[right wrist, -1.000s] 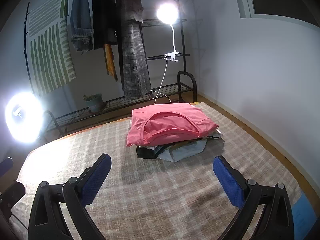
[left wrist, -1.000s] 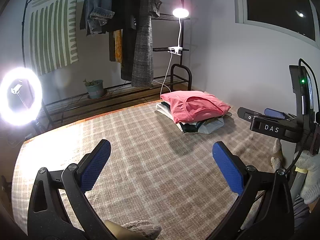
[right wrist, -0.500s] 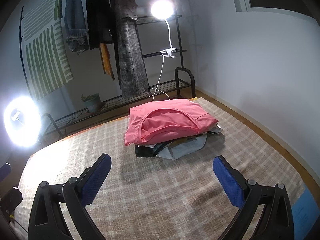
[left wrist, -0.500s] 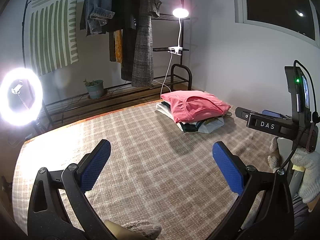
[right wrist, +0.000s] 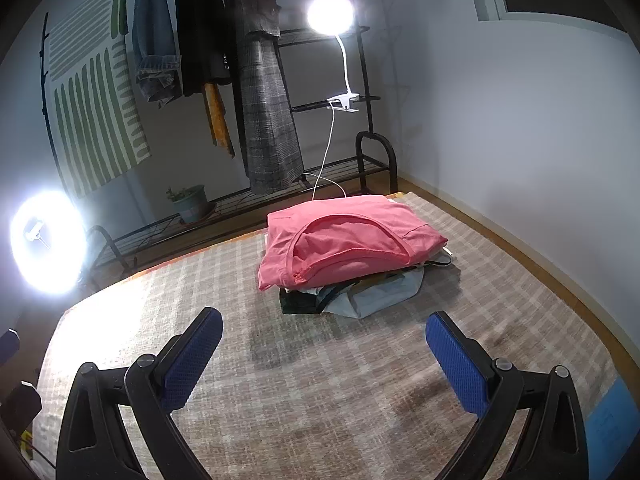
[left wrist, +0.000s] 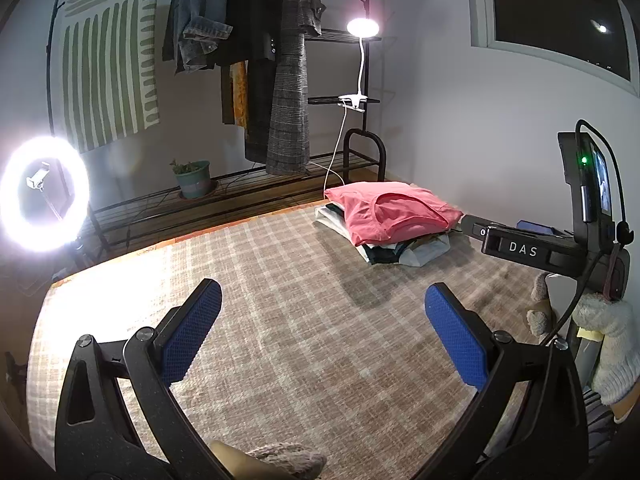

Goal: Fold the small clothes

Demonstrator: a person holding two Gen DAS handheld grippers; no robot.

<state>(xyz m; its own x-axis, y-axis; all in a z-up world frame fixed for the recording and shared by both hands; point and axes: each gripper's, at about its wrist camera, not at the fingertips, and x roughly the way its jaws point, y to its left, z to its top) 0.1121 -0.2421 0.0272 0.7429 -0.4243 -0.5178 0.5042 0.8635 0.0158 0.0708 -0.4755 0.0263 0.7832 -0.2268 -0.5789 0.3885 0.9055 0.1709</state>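
2 grippers, both empty with blue pads spread wide: left gripper [left wrist: 323, 334] and right gripper [right wrist: 324, 354], each held above bare checked rug [right wrist: 328, 392]. 1 stack of folded clothes [right wrist: 352, 268] at the rug's far right corner, topped by a pink top [right wrist: 344, 246] lying flat and squared; darker and pale garments [right wrist: 360, 296] show beneath, count not readable. Right gripper faces the stack from nearby; left gripper sits well apart from it, with the right unit and a gloved hand [left wrist: 612, 340] at its right edge. No unfolded garment is visible on the rug. Step judged: between items, the pink top appearing finished. Next move likely calls for fetching another garment from out of view and spreading it flat on the open rug before pinching any edge.
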